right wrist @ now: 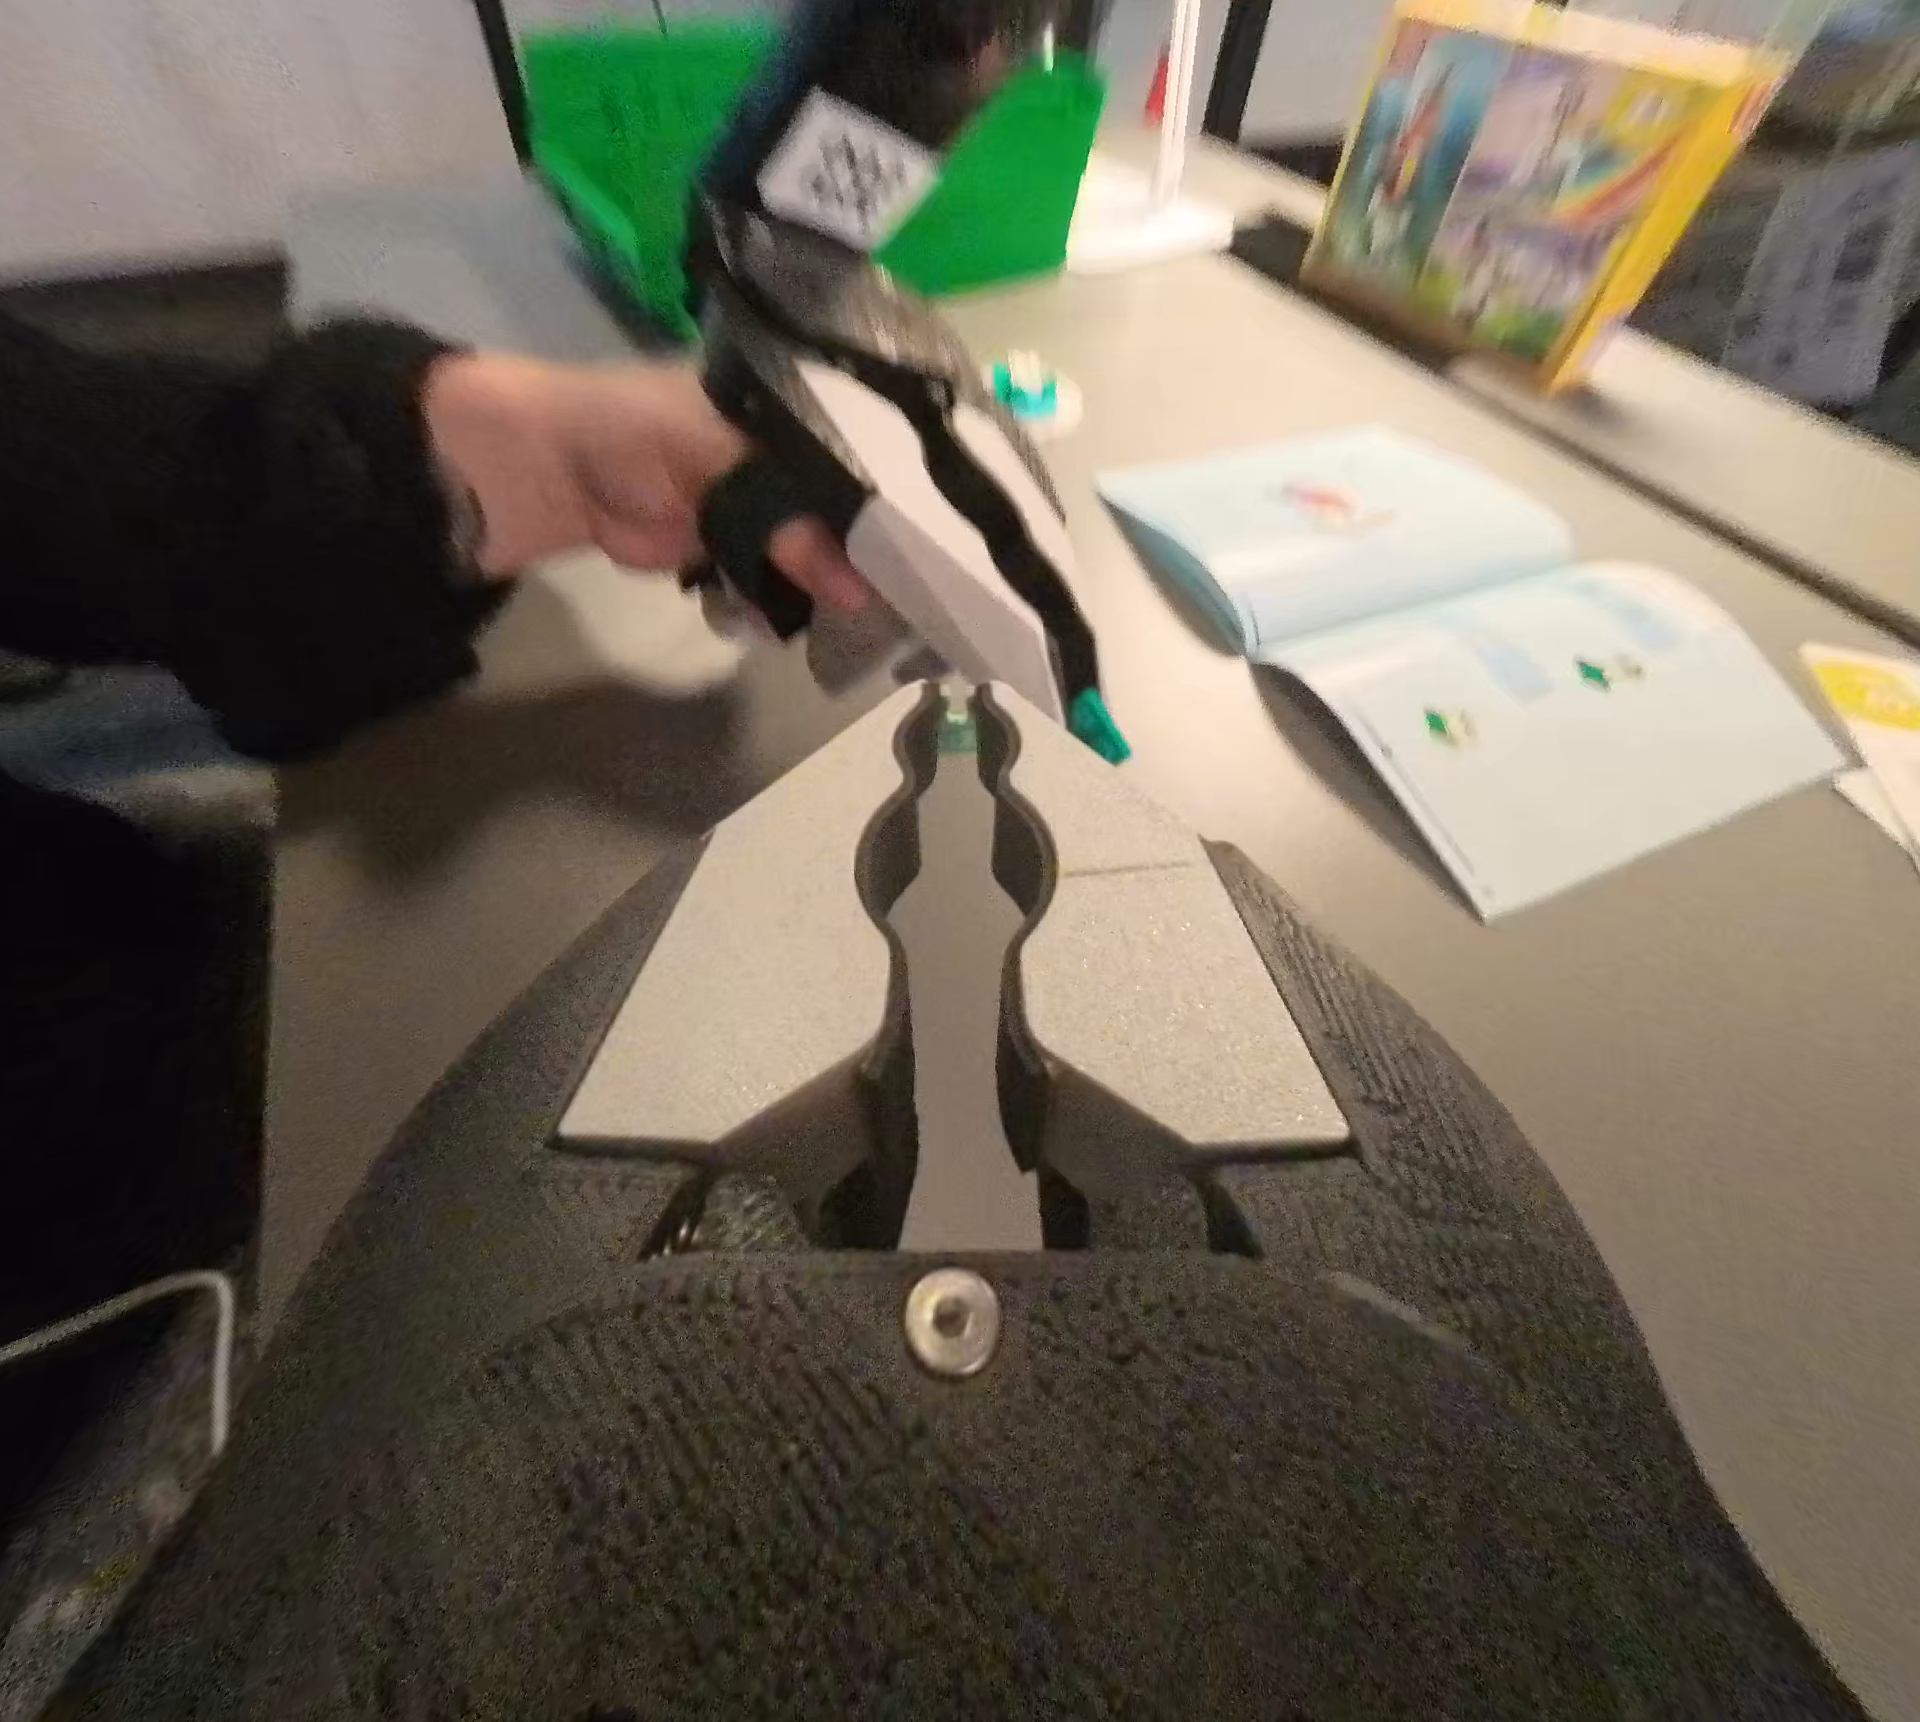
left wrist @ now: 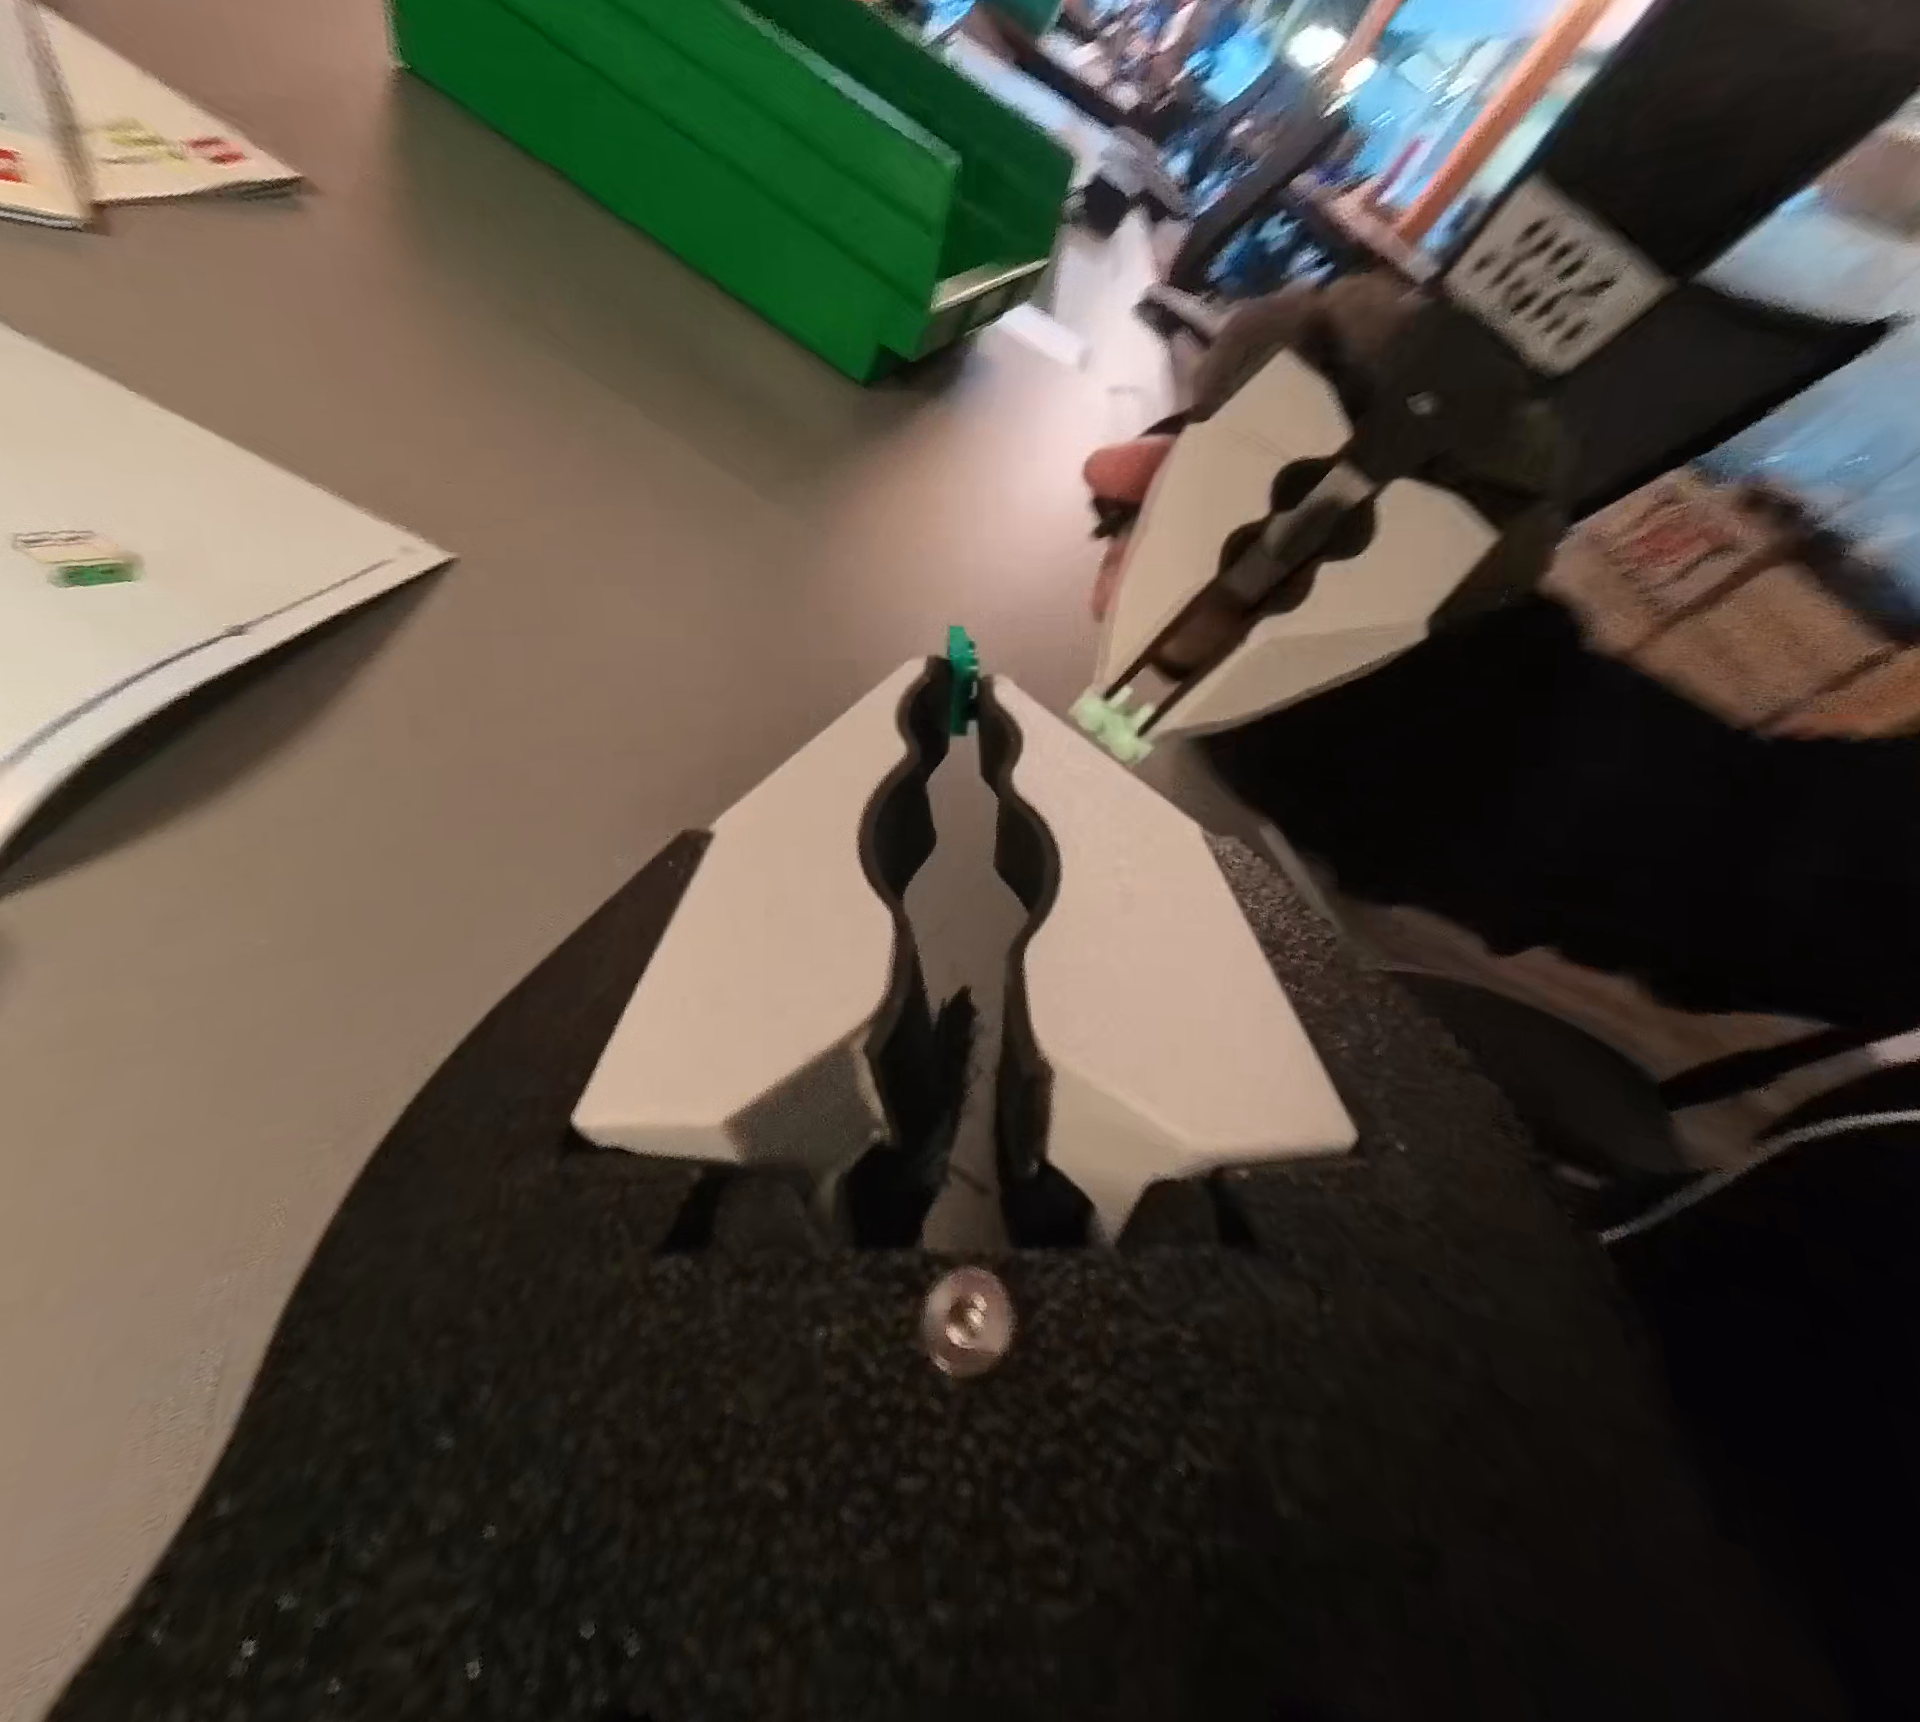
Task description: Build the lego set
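Note:
My left gripper [left wrist: 961, 680] is shut on a small dark green lego piece [left wrist: 962, 664] that sticks up from its tips, above the grey table. My right gripper [left wrist: 1127, 716] comes in from the right, shut on a small pale green lego piece [left wrist: 1110, 718], its tips close beside my left gripper's right finger. In the right wrist view, my right gripper [right wrist: 954, 716] pinches the pale piece [right wrist: 954, 729], mostly hidden between the fingers. The left gripper [right wrist: 1091, 716] slants down from the upper left with the dark green piece [right wrist: 1099, 729] at its tip, held by a hand [right wrist: 613, 467].
A green bin [left wrist: 665, 72] stands at the back of the table; it shows in the right wrist view [right wrist: 623, 145] too. An open instruction booklet [right wrist: 1455, 633] lies right, a lego box [right wrist: 1527, 186] behind it. A small teal and white build [right wrist: 1023, 394] sits mid-table. Papers [left wrist: 156, 155] lie at the left.

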Demonstrator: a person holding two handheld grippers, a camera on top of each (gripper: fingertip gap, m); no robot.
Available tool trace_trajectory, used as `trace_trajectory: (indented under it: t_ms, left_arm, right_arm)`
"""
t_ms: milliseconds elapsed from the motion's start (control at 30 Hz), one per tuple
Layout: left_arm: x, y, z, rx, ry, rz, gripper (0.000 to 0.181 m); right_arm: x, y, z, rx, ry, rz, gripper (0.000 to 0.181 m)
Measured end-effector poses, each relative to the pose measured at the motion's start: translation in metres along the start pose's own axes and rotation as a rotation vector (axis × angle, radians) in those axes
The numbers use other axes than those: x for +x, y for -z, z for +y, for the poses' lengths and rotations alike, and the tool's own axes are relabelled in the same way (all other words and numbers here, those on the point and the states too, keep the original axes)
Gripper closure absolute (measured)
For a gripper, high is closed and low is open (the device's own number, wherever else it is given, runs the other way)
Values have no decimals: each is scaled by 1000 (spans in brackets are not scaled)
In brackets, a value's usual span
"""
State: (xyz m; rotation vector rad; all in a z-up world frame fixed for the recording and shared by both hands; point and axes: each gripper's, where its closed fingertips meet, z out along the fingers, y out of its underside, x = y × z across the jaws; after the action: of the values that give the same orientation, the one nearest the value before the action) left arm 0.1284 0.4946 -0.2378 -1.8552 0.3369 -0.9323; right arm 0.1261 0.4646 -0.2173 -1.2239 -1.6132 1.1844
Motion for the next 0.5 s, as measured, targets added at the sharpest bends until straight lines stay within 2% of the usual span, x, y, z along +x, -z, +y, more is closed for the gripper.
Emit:
trace_trajectory:
  t_ms: [33, 133, 233, 333, 500]
  left_arm:
    - [11, -1, -4, 26, 30, 65, 179]
    - [47, 1, -22, 127, 137, 277, 180]
    - [74, 6, -35, 199, 268, 473, 179]
    - [84, 7, -39, 226, 339, 556, 179]
    - [87, 8, -42, 253, 445, 636, 179]
  right_arm:
    - [-3, 5, -12, 86, -1, -8, 176]
    - [-8, 25, -42, 343, -63, -65, 176]
    - [-13, 45, -61, 572, -211, -208, 177]
    - [-18, 51, -64, 666, -263, -288, 177]
    - [-17, 58, -68, 752, -284, -322, 176]
